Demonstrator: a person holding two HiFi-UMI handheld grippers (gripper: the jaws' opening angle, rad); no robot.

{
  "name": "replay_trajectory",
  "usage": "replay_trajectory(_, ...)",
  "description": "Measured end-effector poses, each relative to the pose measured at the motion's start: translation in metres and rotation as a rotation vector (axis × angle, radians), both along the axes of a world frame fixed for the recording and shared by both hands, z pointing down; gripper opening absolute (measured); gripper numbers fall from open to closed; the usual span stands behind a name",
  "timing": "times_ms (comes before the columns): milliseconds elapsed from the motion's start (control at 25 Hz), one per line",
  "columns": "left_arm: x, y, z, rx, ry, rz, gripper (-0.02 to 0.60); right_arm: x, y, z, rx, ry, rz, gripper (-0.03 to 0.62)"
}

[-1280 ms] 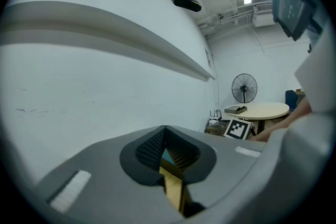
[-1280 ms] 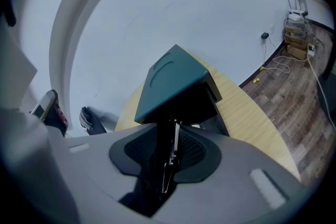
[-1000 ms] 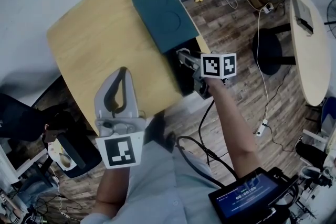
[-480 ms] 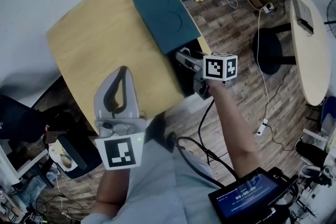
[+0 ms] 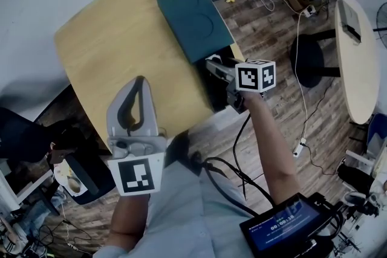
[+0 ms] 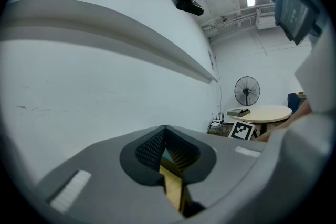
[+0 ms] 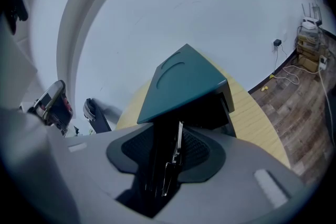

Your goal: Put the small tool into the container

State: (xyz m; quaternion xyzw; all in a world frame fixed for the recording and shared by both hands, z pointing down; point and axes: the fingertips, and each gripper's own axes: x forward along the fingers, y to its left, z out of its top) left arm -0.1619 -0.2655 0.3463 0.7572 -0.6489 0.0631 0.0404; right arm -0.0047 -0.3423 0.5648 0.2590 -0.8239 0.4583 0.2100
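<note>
Small tool (image 7: pixel 172 161): thin metal piece standing in the gap of the right gripper (image 7: pixel 169 136). Its long axis runs along the jaws, tip toward the dark mouth of the container (image 7: pixel 187 80) directly ahead, under the raised teal lid. Jaws parted; the tool leans on one pad and the other looks clear, so judged released, not clamped.

Container sits at the table's (image 5: pixel 113 39) right edge. Left gripper (image 5: pixel 138 89) is shut and empty over the near edge, well apart; the right is nearer.
</note>
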Motion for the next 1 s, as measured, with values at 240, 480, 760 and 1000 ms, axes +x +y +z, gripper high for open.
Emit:
replay_trajectory(240,0.005,0.002,0.005,-0.005,0.013,-0.001,0.011,-0.001,0.003,0.002,0.000,-0.012,-0.009,0.170)
replay_trajectory(480,0.011,0.017,0.009,-0.018,-0.001,-0.005,0.011,-0.012,0.014,0.000,0.033,-0.018,-0.063,0.170)
replay_trajectory(760,0.046,0.004,0.003,-0.038,-0.020,-0.106,0.011,0.002,0.007,0.001,0.030,-0.045,-0.165,0.176)
replay_trajectory(1000,0.057,0.012,0.003,-0.064,-0.052,-0.200,0.012,-0.005,0.006,0.000,0.097,0.001,-0.286,0.210)
